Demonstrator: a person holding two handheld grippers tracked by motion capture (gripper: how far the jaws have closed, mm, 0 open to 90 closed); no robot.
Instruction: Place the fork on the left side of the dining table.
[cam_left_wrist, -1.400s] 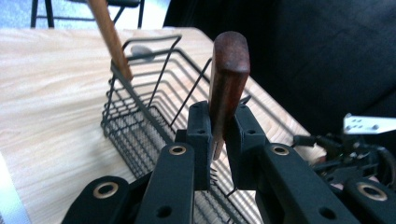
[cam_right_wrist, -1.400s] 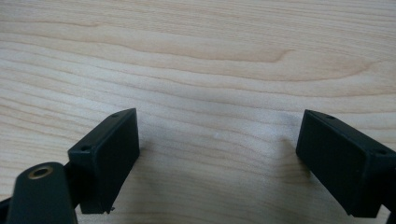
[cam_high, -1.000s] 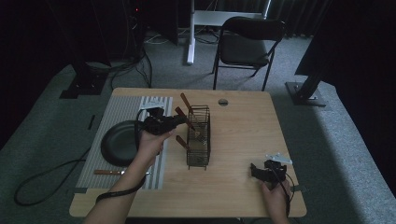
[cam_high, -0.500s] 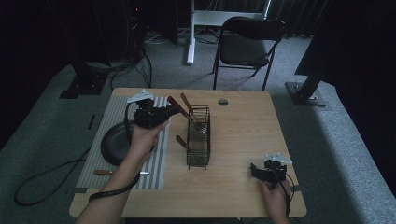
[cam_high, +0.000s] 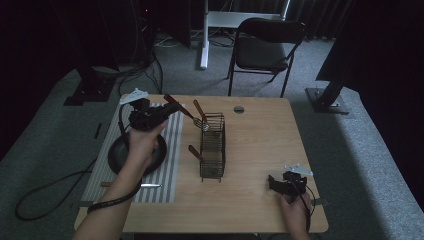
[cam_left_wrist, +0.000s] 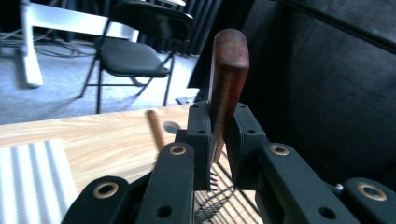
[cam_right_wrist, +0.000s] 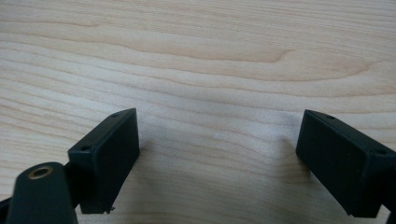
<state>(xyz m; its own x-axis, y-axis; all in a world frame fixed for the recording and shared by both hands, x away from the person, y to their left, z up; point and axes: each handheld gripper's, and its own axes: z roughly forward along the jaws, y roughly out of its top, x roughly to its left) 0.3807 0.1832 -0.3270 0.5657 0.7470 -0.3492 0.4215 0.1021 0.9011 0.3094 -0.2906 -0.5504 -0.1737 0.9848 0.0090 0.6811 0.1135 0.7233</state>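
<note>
Wooden-handled fork (cam_left_wrist: 227, 84): light, rigid, smooth grip; pinched mid-handle in the left gripper (cam_left_wrist: 217, 140), tines below toward the wire basket (cam_high: 212, 146); right gripper (cam_right_wrist: 219, 158) spread, empty.

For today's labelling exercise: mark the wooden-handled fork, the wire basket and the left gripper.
wooden-handled fork (cam_left_wrist: 227, 65), left gripper view, on its handle
wire basket (cam_high: 213, 150), high view, side mesh
left gripper (cam_left_wrist: 218, 140), left gripper view, between its fingertips

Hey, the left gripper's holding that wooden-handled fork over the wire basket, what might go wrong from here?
1. The left gripper pinches the fork low on its handle, near the metal; it may pivot or slip.
2. The tines sit at the wire basket rim and could snag the wires or tip it.
3. Another handle leans close by and might get knocked.
</note>
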